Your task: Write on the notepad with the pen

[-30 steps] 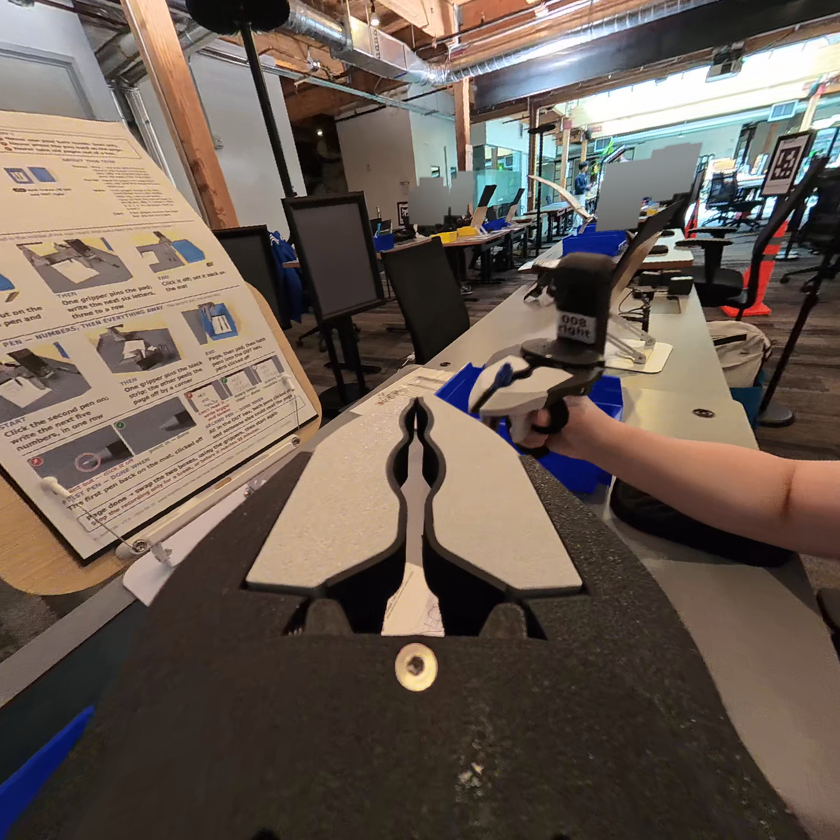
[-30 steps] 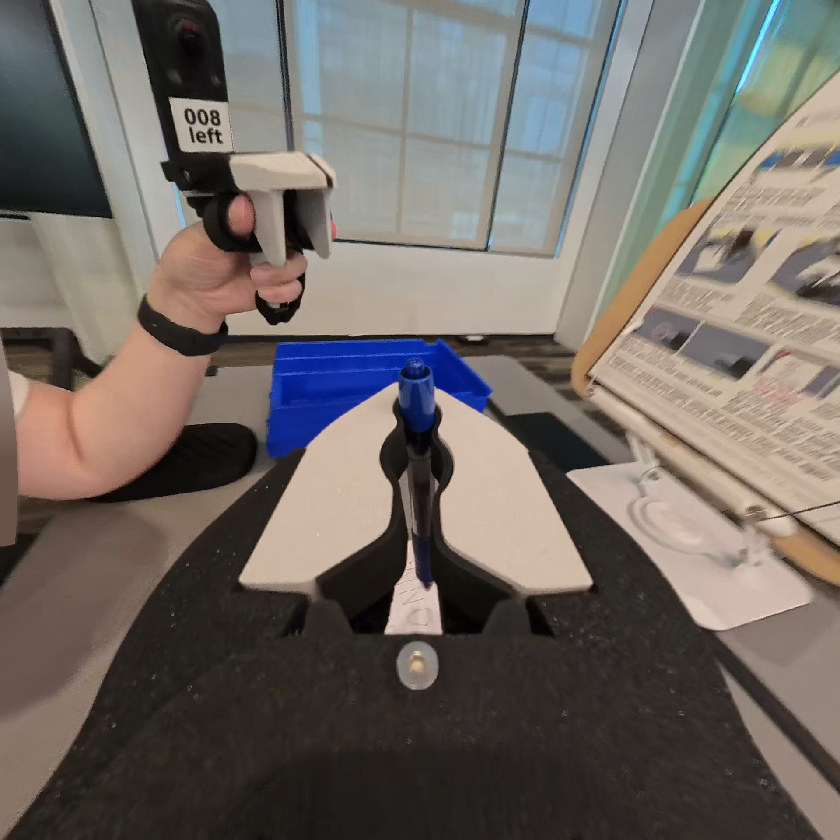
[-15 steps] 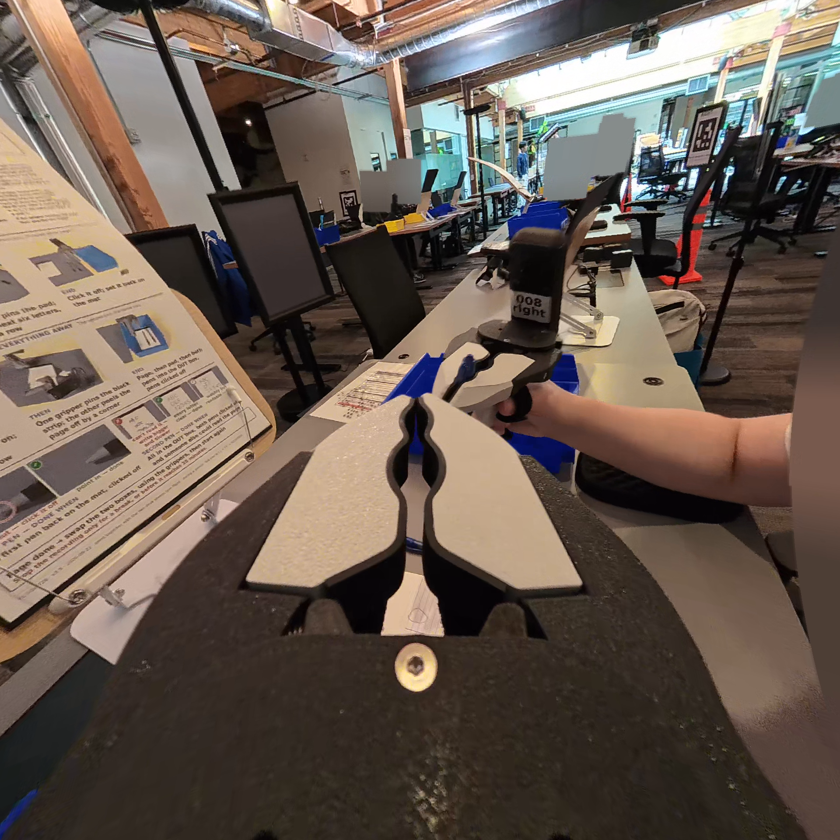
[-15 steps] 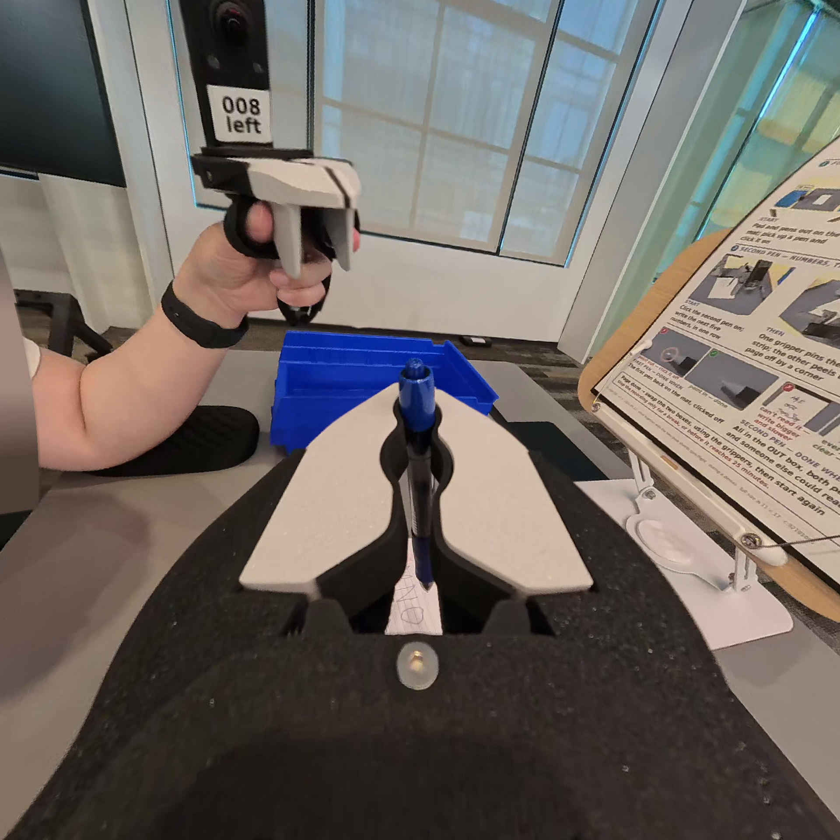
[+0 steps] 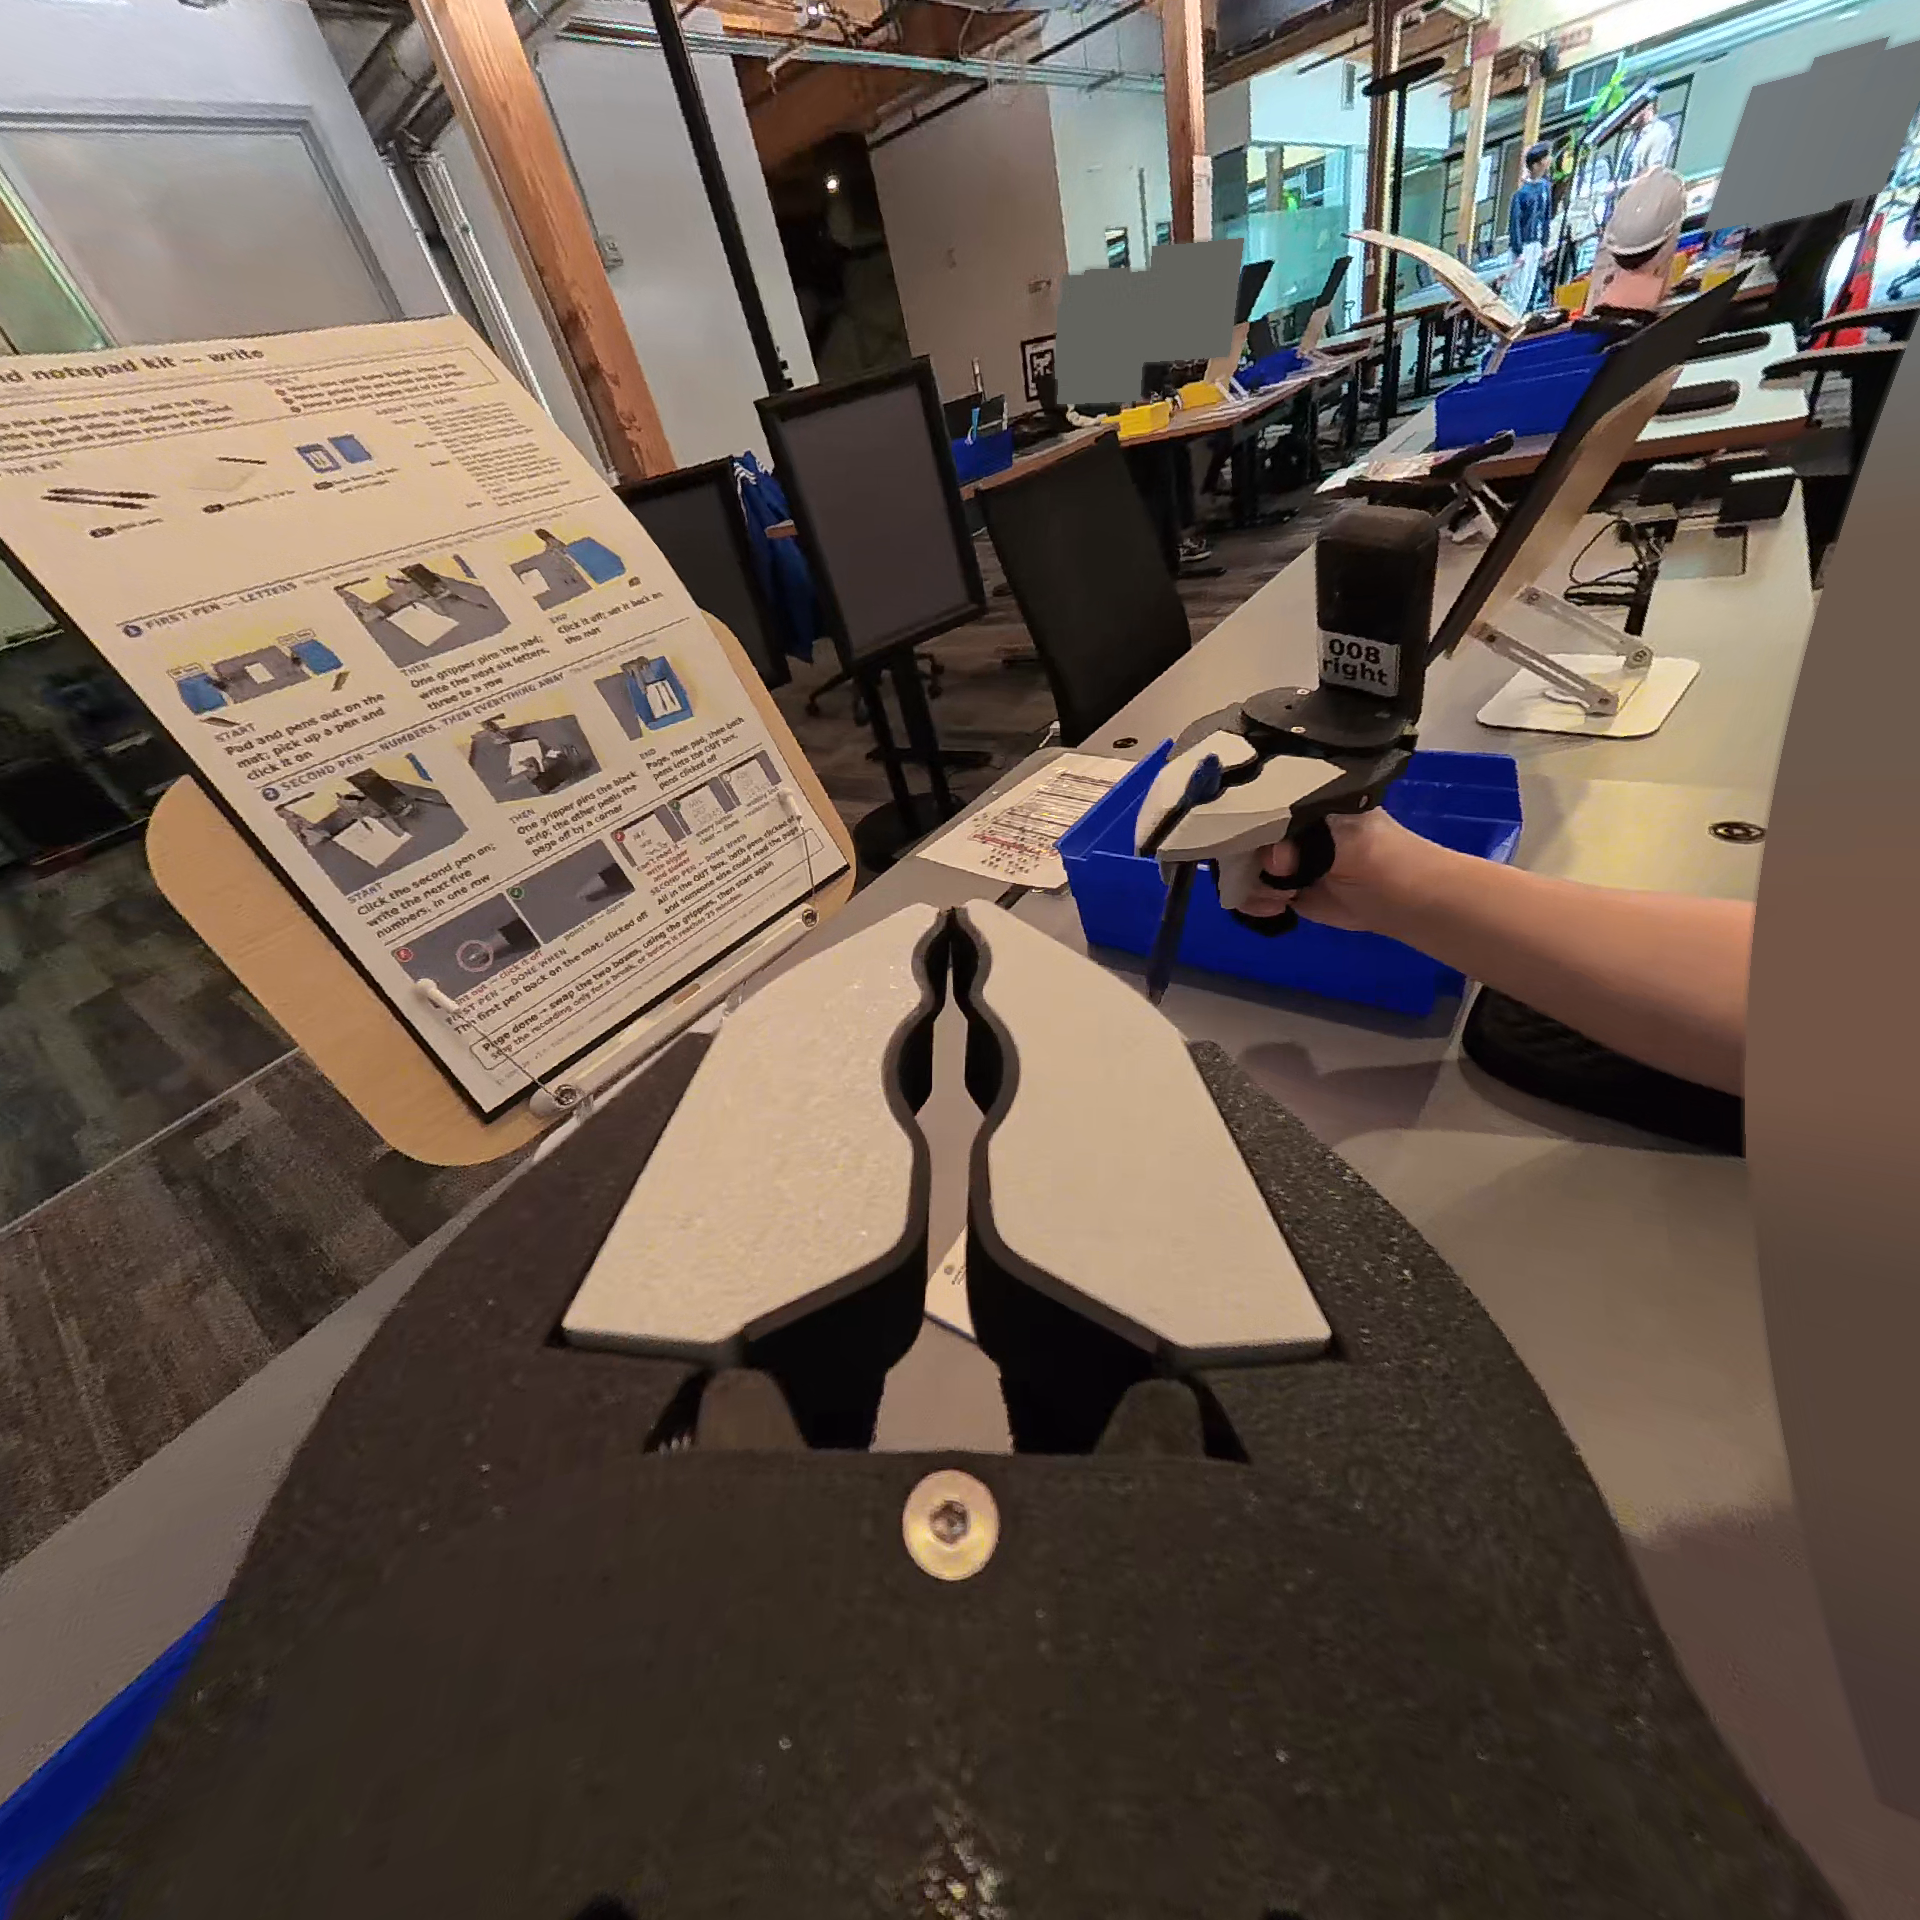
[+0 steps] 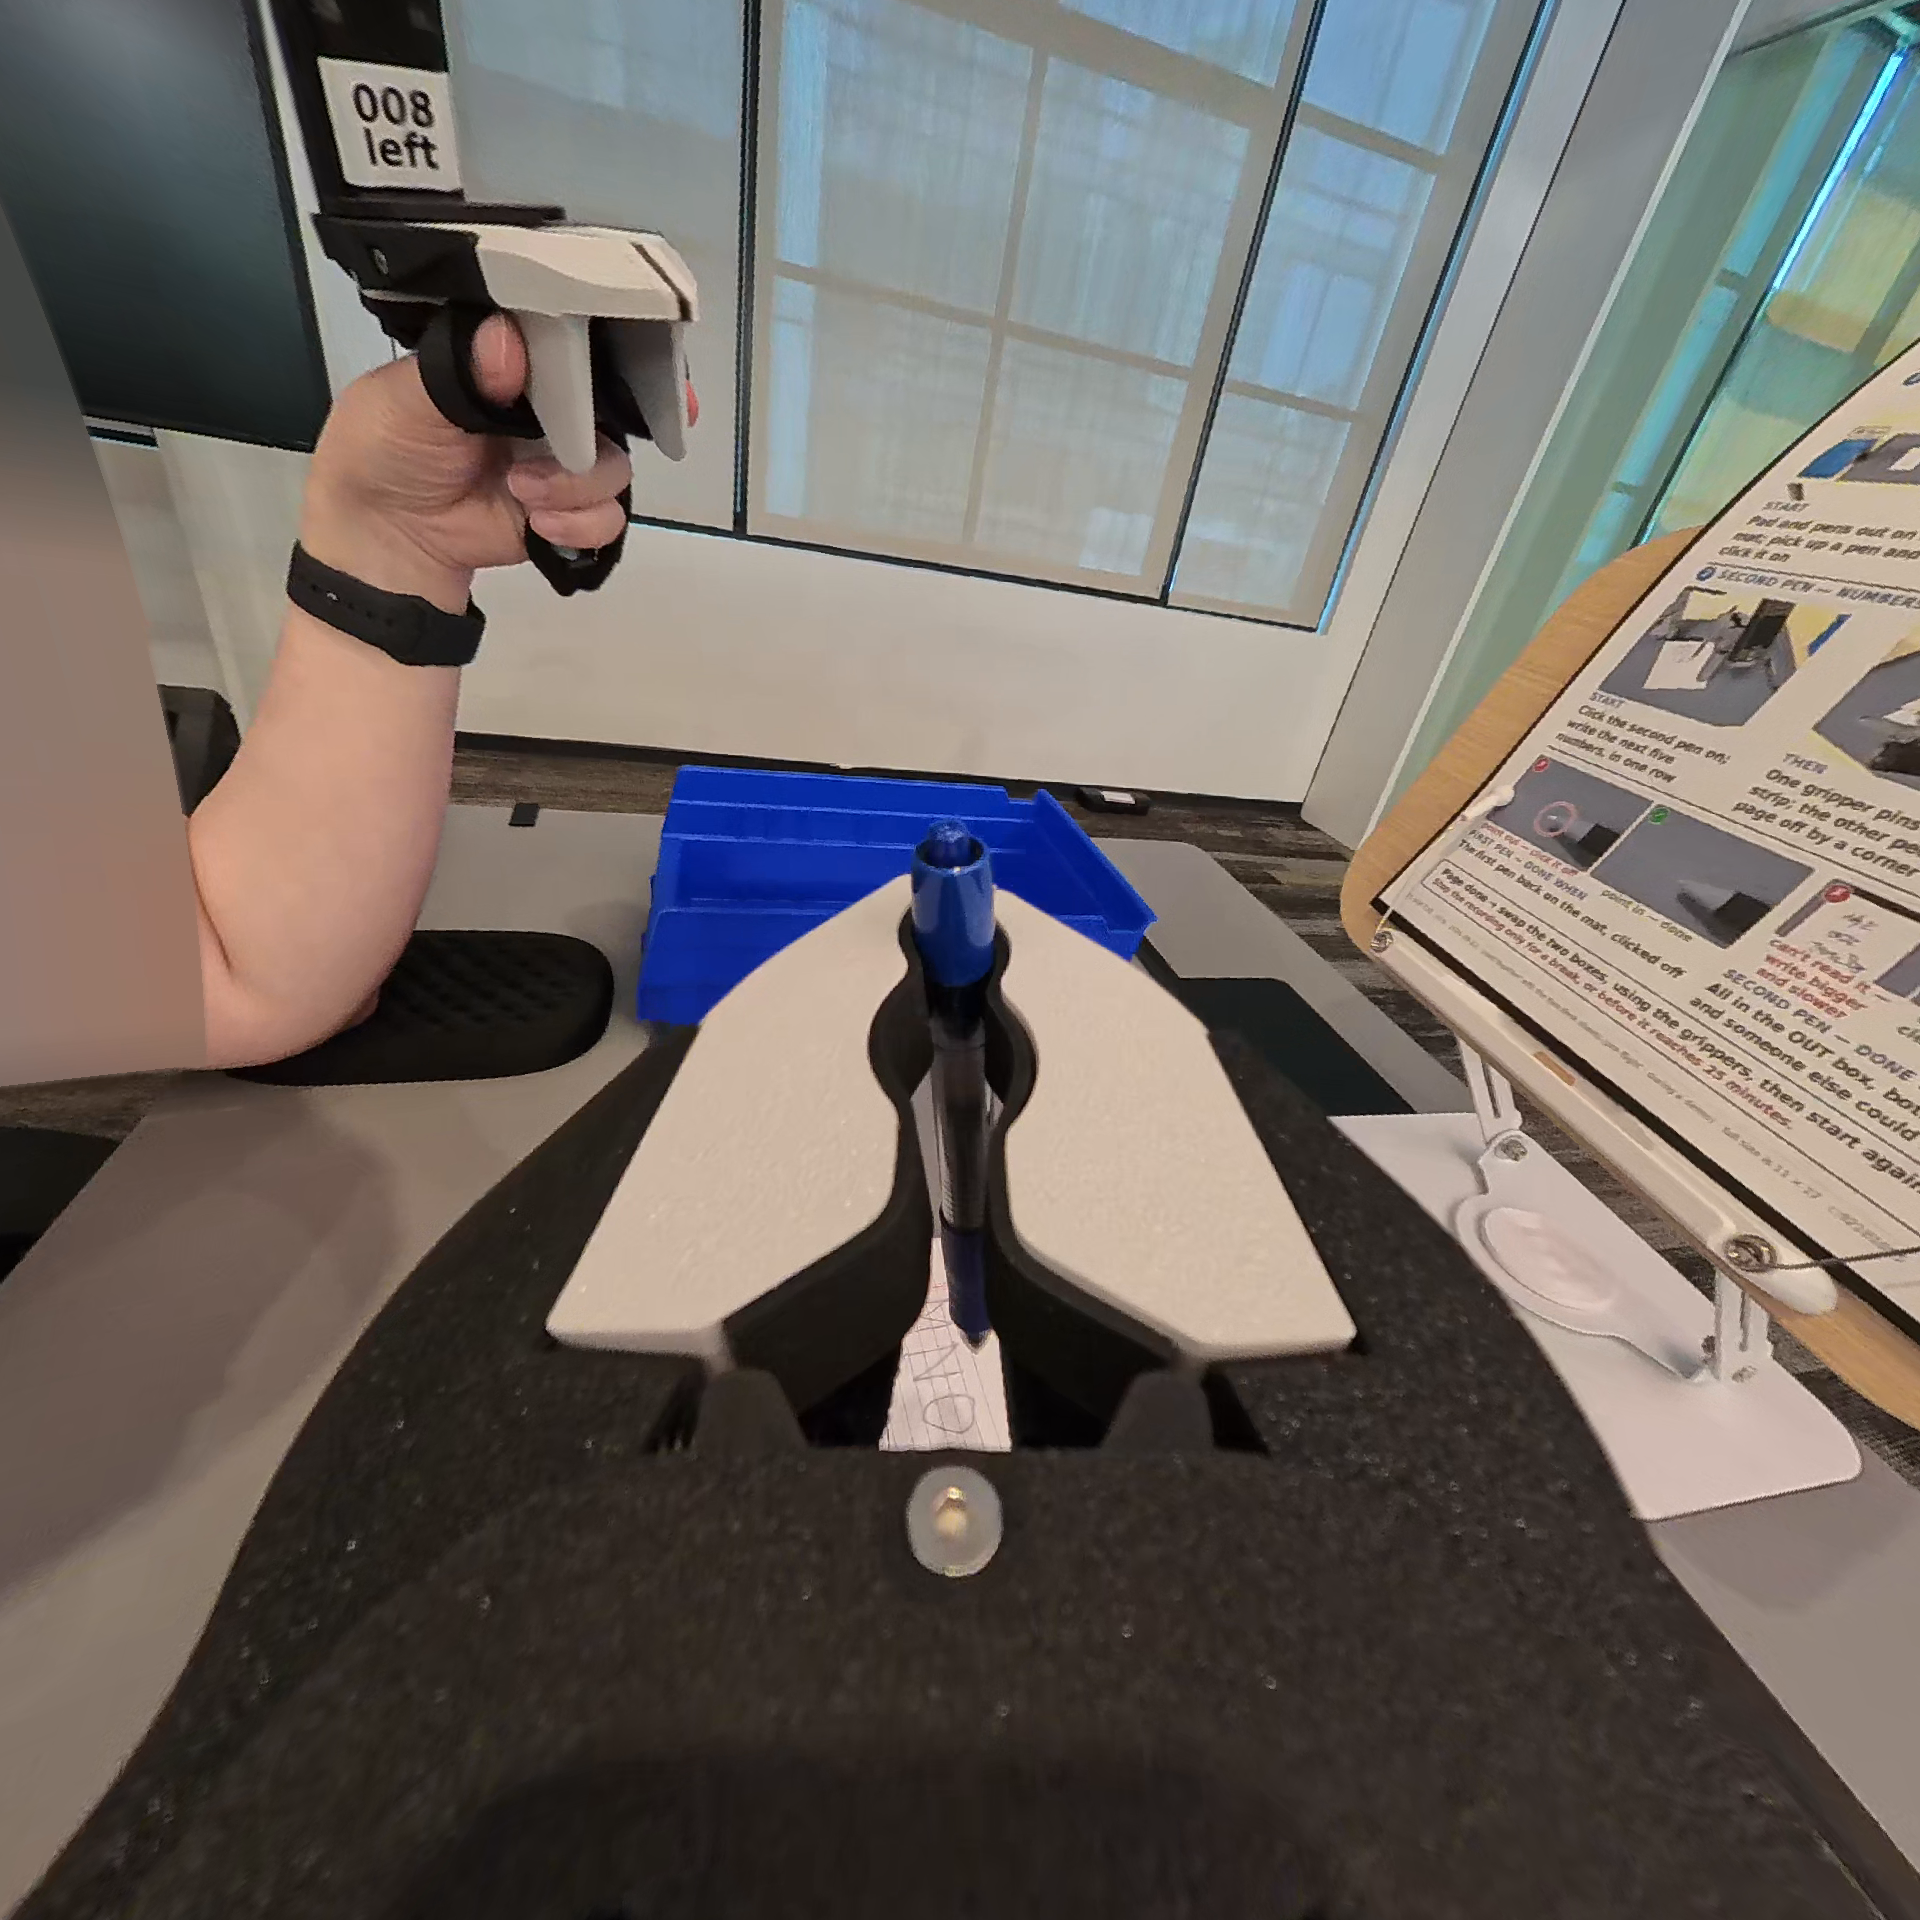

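Right gripper (image 6: 951, 935) clenched on blue pen (image 6: 954, 1049), frame centre; tip over notepad (image 6: 945, 1392) strip at lower centre. Left gripper (image 6: 623, 395), upper left, pressed together, empty.

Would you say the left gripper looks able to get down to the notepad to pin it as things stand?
Probably yes: the left gripper is shut, empty and raised; nothing visible blocks its descent. The notepad shows only as a sliver beneath the right gripper, which grips the pen.
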A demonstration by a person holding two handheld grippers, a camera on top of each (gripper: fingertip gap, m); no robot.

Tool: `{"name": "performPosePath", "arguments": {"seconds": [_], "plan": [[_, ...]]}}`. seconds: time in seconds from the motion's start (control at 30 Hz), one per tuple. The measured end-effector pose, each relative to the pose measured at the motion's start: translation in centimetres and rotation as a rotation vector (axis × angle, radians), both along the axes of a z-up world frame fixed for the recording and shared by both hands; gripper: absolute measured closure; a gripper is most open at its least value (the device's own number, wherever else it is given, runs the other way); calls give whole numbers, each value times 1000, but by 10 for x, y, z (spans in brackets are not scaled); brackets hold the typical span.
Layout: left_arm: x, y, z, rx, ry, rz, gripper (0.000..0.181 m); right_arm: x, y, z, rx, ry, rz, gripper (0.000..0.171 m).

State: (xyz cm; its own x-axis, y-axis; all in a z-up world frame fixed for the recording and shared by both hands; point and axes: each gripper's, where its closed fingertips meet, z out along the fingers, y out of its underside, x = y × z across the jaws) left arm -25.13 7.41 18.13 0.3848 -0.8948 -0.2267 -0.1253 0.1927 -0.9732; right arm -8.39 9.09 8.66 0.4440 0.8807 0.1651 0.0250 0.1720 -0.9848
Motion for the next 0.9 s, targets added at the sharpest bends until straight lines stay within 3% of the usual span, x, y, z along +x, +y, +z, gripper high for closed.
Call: {"name": "performPosePath", "arguments": {"seconds": [0.6,0.9], "plan": [[-8,12,5,-83,-105,-28,181,-12,3,-14,-17,-25,-15,167],[-8,15,5,-74,-95,3,181,-11,4,-15,-131,123,67,167]]}}
